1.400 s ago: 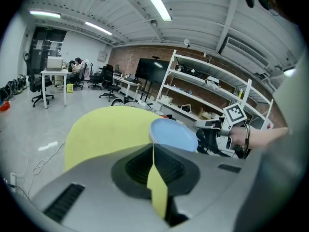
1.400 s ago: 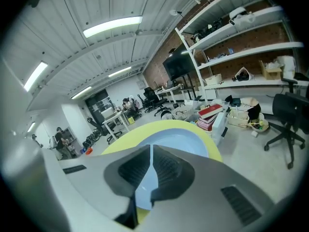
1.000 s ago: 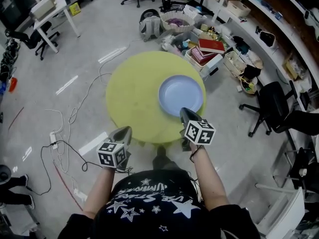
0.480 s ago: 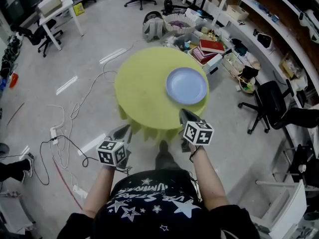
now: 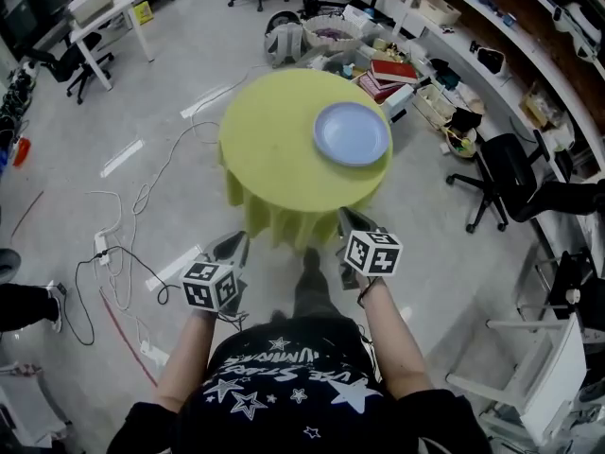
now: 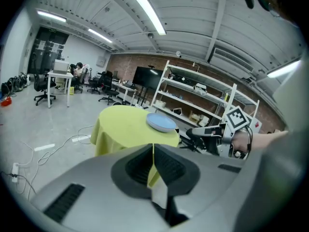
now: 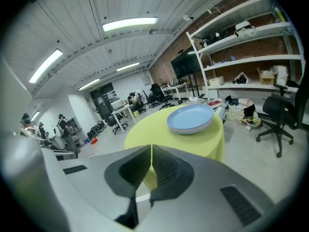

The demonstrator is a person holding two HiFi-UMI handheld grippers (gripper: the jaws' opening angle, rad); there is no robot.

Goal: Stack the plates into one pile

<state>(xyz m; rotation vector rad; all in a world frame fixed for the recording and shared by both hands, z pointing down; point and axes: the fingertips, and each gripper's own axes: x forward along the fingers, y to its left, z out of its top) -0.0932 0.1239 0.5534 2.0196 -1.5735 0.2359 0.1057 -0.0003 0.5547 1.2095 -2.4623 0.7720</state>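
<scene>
Nearest are two grippers, one in each hand, held side by side above the grey floor and well short of the table. The left gripper (image 5: pixel 230 249) has its jaws pressed together with nothing between them. The right gripper (image 5: pixel 352 223) is the same, its jaws closed and empty. Each carries one cube with square markers. The person's forearms and dark star-printed shirt fill the near edge of the head view, and the legs are mostly hidden beneath them.

Beyond the grippers stands one round table (image 5: pixel 274 140) under a yellow-green cloth that hangs down and hides its legs. On its far right part sits a single pile of plates (image 5: pixel 351 132), round and shallow. The top plate is pale blue, with a paler rim showing just under it in the right gripper view. How many plates make up the pile cannot be told.

To the left, cables (image 5: pixel 123 263) trail across the floor. To the right stands a black office chair (image 5: pixel 510 178). Farther off are open boxes of books (image 5: pixel 388 72), partly cut off behind the table.
</scene>
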